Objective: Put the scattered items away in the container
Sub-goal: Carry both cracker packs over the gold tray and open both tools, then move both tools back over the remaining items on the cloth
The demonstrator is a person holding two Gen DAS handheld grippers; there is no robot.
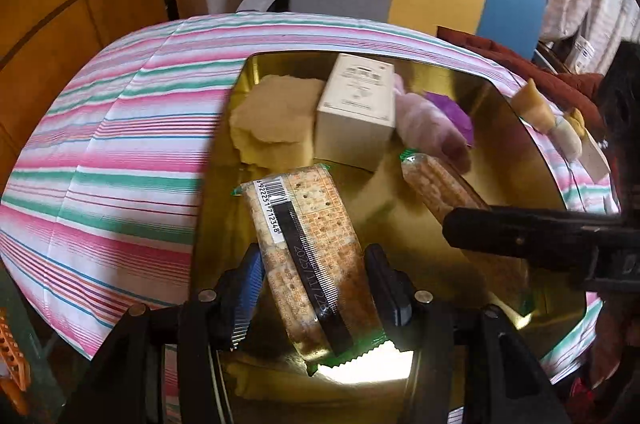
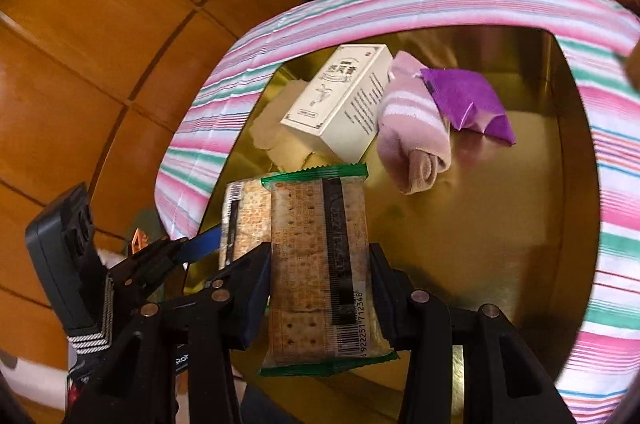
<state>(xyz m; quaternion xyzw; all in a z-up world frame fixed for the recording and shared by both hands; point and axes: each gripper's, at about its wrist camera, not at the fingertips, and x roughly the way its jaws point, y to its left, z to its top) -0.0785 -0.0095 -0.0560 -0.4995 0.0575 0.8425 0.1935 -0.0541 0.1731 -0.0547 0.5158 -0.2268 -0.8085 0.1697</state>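
We hold a cracker packet in each gripper above the shiny gold metal tin (image 1: 516,127), which sits on a tablecloth of pink, green and white stripes (image 1: 120,143).

In the tin's far left corner lies a flat beige cloth pad (image 1: 272,107), soft and ragged at the edge. Next to it stands a stiff cream cardboard box (image 1: 360,103), then a rolled pink striped sock (image 2: 412,127), then a crinkled purple foil sachet (image 2: 468,99) toward the far right. So four things are already inside.

Our left gripper (image 1: 314,288) is clamped on a clear-wrapped cracker packet with green crimped ends (image 1: 308,248), poised over the near left part of the tin. Our right gripper (image 2: 320,280) pinches a second, like packet of crackers (image 2: 320,256) beside it. Neither appears to be set down yet.

Outside the tin, on the cloth by its right edge, some pale yellowish and white items (image 1: 548,111) remain; they are too blurred to name.
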